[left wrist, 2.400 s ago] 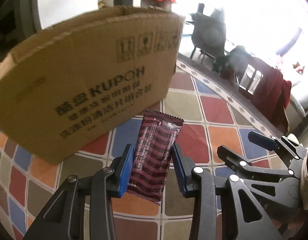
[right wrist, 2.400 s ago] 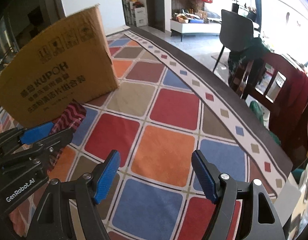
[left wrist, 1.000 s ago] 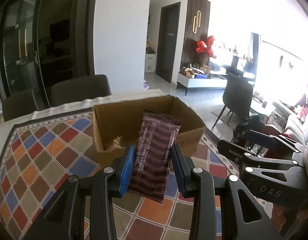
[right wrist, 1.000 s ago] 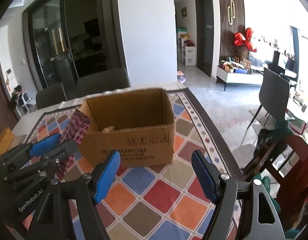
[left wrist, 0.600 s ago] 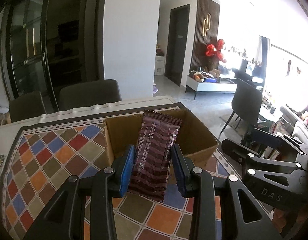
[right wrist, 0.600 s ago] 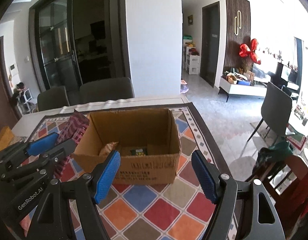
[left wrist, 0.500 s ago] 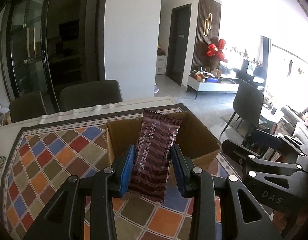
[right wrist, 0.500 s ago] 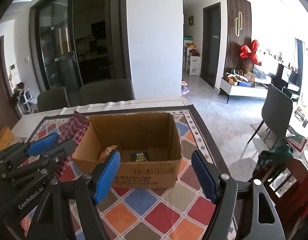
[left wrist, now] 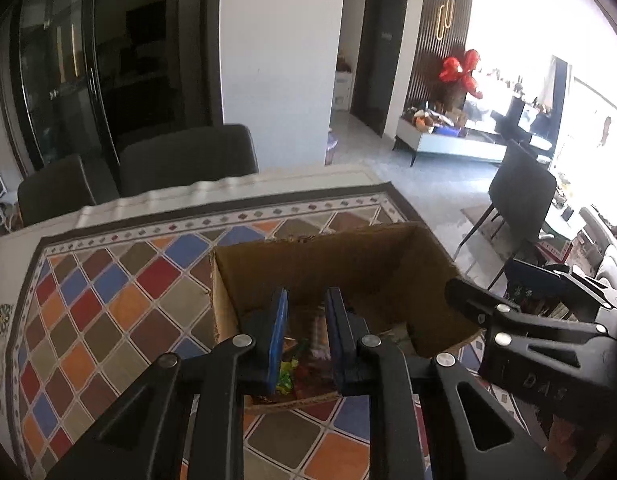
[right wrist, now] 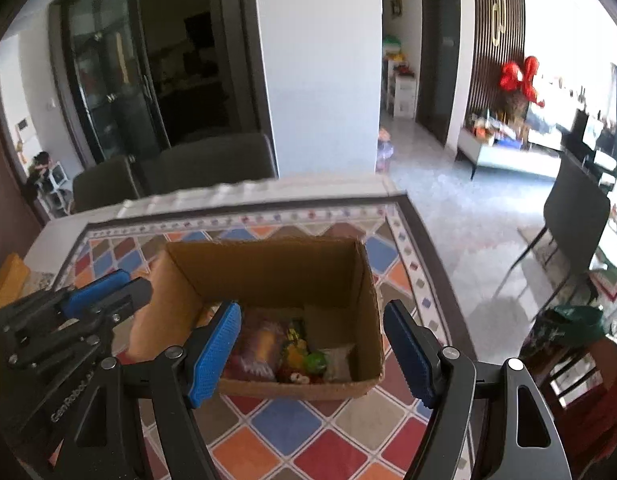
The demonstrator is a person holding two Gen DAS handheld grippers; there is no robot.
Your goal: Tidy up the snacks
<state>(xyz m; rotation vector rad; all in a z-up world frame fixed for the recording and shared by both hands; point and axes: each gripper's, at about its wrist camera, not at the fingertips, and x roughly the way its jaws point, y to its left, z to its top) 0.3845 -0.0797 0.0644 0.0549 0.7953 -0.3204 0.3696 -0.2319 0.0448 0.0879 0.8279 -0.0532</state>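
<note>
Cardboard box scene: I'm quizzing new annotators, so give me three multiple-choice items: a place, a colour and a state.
1. Where do the snacks lie? A on the tablecloth; B in the cardboard box; C on a chair.
2. What colour are the pads of the right tool? A blue; B red; C green.
3. The right tool is: A shut on a snack; B open and empty; C shut on the box.
Key: B, they lie on the box floor; A, both pads show blue; B, pads stand apart, nothing between.
</note>
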